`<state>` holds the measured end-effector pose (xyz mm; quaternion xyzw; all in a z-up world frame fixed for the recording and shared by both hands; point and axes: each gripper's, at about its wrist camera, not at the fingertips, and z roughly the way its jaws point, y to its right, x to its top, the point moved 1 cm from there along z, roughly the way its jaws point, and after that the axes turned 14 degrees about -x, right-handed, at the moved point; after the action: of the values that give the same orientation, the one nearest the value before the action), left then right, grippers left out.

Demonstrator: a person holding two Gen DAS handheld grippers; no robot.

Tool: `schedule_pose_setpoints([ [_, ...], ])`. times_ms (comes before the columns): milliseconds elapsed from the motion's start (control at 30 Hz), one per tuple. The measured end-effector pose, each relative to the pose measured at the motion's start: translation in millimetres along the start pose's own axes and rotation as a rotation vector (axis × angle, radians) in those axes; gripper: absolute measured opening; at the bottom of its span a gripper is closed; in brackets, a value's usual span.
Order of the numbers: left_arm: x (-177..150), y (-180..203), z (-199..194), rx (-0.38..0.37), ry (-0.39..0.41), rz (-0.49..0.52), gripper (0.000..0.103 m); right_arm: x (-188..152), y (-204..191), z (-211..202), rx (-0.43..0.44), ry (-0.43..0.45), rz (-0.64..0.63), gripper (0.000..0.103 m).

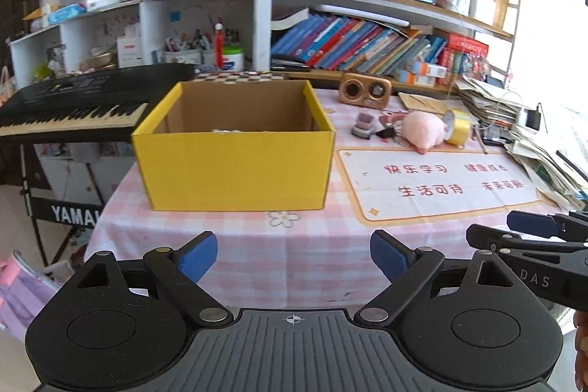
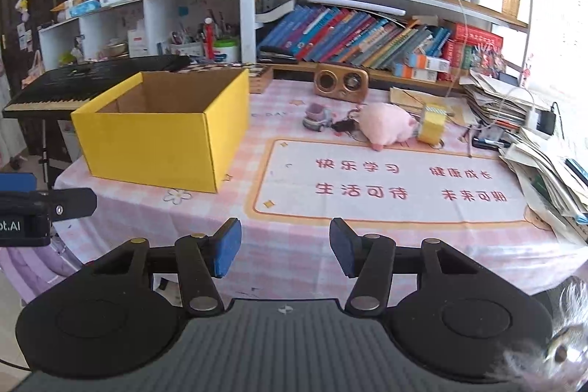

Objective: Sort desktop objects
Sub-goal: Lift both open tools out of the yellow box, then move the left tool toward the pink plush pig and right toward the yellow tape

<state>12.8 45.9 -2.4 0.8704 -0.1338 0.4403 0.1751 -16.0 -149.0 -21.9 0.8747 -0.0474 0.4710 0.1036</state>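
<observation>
— What have your hands got?

— Nothing. My left gripper (image 1: 292,258) is spread wide over the pink checked tablecloth (image 1: 312,245); my right gripper (image 2: 284,250) has its jaws partly apart, empty too.

— And the things to sort?

— The pink plush toy (image 2: 386,125), yellow tape roll (image 2: 431,127) and small toy car (image 2: 318,117) lie together beyond the mat (image 2: 386,182). The yellow box (image 2: 165,135) stands open to their left.
</observation>
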Motion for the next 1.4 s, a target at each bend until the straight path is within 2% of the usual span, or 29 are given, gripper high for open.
schedule_pose_setpoints([
  [533,6.4,31.3,36.1,-0.107,-0.054,0.043,0.093,-5.8,37.5,14.3,-0.097,-0.058,0.058,0.054],
  [1400,34.5,97.1,125.3,-0.23,-0.131,0.131,0.093,4.7,110.2,76.6,-0.193,-0.144,0.122,0.056],
])
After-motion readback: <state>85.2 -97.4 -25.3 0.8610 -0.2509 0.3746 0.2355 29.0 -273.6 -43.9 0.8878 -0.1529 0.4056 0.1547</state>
